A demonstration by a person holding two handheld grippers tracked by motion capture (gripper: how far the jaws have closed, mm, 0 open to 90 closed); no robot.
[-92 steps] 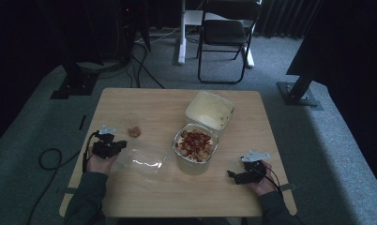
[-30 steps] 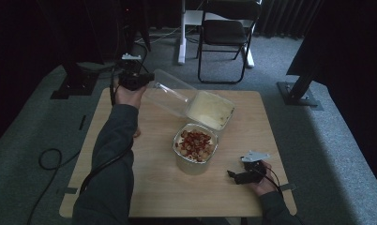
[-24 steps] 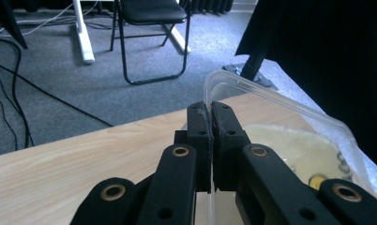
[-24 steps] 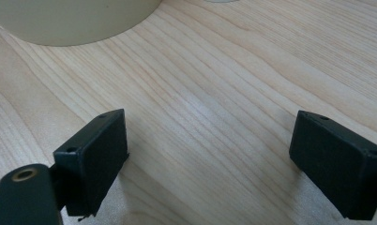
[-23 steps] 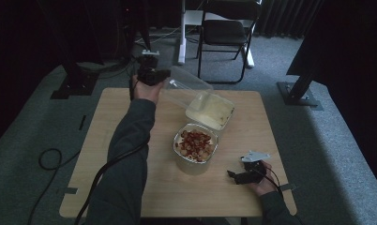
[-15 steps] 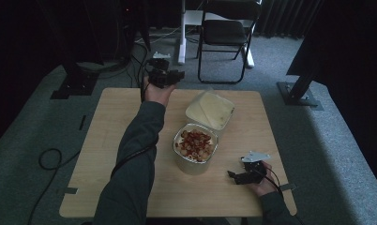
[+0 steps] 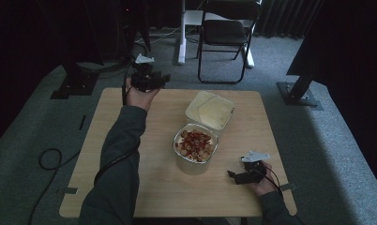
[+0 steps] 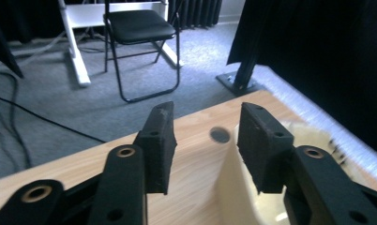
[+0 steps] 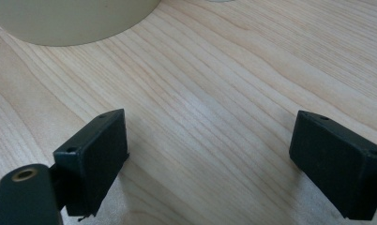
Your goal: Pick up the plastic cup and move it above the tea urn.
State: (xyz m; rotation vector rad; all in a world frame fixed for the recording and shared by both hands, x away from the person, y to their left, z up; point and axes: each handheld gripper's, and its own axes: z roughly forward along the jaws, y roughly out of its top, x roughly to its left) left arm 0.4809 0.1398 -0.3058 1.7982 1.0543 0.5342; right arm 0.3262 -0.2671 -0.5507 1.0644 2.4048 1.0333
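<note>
My left gripper [image 7: 162, 78] hovers over the table's far left edge at the end of an outstretched arm. Its jaws have just been opening and are open, with nothing between them [image 8: 205, 123]. Just to its right is a cream container [image 7: 210, 110] [image 8: 233, 197], and a clear lid seems to lie on it. In front of that stands a tub of red and beige food [image 7: 196, 145]. My right gripper [image 7: 232, 176] rests low at the front right. Its jaws have just closed a little but are still open over bare wood [image 9: 210, 140]. The tub's base [image 9: 69, 23] is ahead of it.
The wooden table [image 7: 149, 187] stands on grey carpet. A black folding chair [image 7: 224, 33] and a white desk leg [image 7: 181, 33] stand beyond the far edge. Cables [image 7: 46, 159] trail on the floor at the left, and a black stand base [image 7: 299, 93] sits at the far right.
The left gripper carried the clear lid across to the cream container and let it go. It then opened and drew back a little to the left. The right hand stayed put.
</note>
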